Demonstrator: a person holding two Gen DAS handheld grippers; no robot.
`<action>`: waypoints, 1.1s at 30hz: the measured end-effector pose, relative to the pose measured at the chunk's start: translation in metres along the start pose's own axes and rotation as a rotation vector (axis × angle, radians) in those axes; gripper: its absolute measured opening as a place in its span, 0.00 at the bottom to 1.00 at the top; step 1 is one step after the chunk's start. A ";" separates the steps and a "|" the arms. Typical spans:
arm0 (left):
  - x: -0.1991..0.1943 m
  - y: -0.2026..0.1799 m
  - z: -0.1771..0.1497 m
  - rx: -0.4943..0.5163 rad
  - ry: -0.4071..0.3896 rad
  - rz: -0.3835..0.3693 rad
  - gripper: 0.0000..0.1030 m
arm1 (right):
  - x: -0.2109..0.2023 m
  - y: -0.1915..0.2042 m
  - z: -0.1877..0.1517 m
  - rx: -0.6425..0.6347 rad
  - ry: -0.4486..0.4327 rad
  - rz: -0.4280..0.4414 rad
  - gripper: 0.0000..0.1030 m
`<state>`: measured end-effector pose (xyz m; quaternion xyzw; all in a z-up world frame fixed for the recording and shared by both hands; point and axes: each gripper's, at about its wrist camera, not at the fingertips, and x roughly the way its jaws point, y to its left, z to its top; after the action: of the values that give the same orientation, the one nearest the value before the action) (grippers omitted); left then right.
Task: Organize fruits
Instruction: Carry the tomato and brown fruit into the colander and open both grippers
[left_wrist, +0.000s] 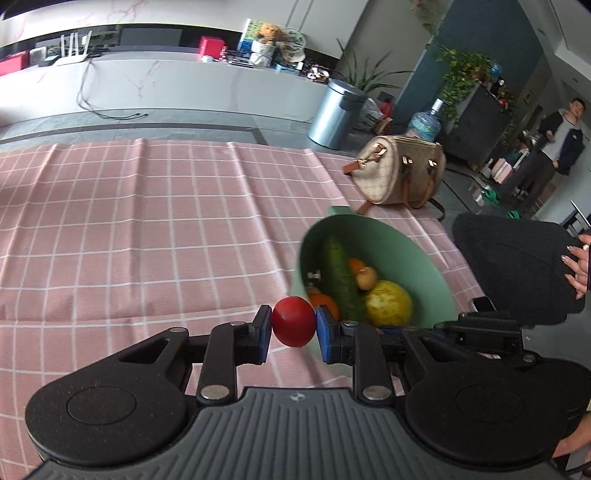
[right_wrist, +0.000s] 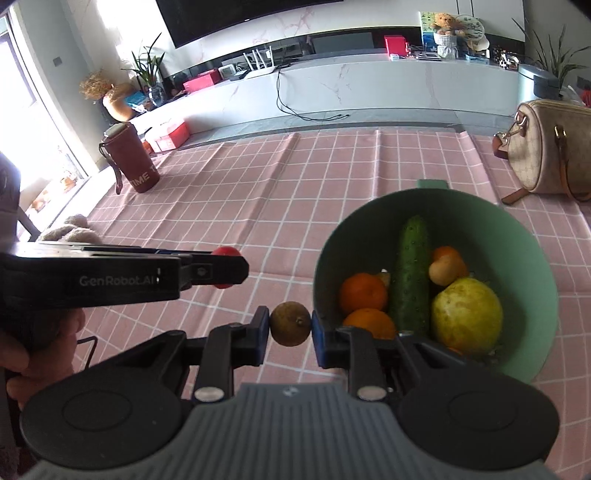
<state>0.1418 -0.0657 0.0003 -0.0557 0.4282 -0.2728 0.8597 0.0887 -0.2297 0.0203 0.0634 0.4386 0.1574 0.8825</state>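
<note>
My left gripper (left_wrist: 294, 326) is shut on a red tomato (left_wrist: 294, 321), held above the pink checked cloth just left of the green bowl (left_wrist: 413, 258). It also shows from the side in the right wrist view (right_wrist: 226, 266). My right gripper (right_wrist: 290, 328) is shut on a small brown round fruit (right_wrist: 290, 324), just left of the green bowl (right_wrist: 517, 236). The bowl holds a cucumber (right_wrist: 410, 273), two oranges (right_wrist: 364, 293), a yellow-green fruit (right_wrist: 467, 314) and small pieces.
A beige handbag (right_wrist: 546, 147) stands on the cloth behind the bowl at the right. A dark red bottle sleeve (right_wrist: 129, 158) stands at the far left. A plush toy (right_wrist: 72, 230) lies at the left edge. A person (left_wrist: 557, 144) stands far right.
</note>
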 end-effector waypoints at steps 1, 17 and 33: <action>0.003 -0.010 0.002 0.017 0.004 -0.012 0.27 | -0.008 -0.006 0.002 -0.032 0.007 -0.022 0.20; 0.087 -0.073 0.017 0.078 0.253 -0.116 0.27 | -0.021 -0.094 0.026 -0.300 0.243 -0.089 0.20; 0.124 -0.070 0.017 0.068 0.377 -0.052 0.27 | 0.029 -0.107 0.026 -0.419 0.463 -0.025 0.20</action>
<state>0.1856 -0.1910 -0.0537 0.0144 0.5706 -0.3150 0.7582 0.1494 -0.3199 -0.0129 -0.1625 0.5866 0.2439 0.7550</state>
